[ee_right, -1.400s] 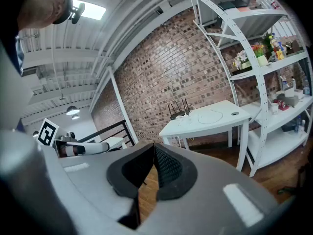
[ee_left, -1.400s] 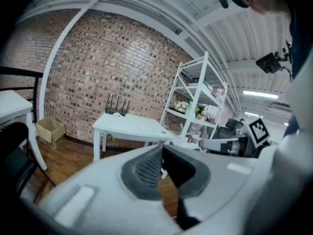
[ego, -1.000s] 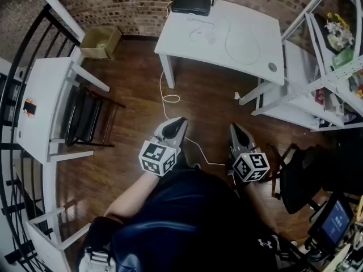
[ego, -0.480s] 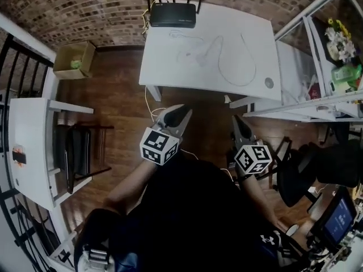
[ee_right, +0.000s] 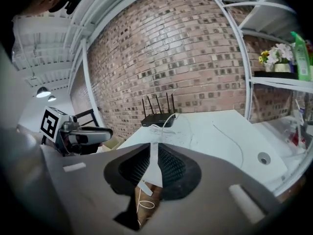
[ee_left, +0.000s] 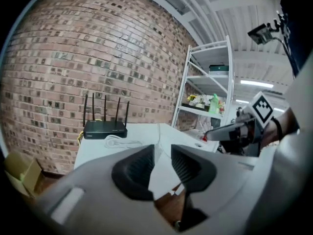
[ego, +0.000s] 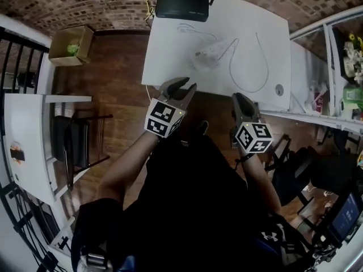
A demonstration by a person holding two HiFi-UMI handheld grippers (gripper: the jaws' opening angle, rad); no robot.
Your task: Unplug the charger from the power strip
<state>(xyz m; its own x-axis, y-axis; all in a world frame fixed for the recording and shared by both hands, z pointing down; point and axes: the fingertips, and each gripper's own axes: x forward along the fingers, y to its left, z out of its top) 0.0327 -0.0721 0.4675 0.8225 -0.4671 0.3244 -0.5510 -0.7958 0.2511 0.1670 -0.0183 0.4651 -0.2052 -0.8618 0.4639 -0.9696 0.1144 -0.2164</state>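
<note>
left hand-held gripper (ego: 182, 84) and right hand-held gripper (ego: 241, 97) jaws just opening, empty, near white table (ego: 170, 50)

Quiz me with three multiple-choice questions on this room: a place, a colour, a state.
1. Where is the router? A on a chair; B on the table by the brick wall; C on a shelf.
2. What colour is the table? A white; B black; C green.
3. The cardboard box on the floor is: A taped shut; B open-topped; C flattened.
Answers: B, it sits at the tabletop's far edge; A, its top is white; B, its inside shows.
</note>
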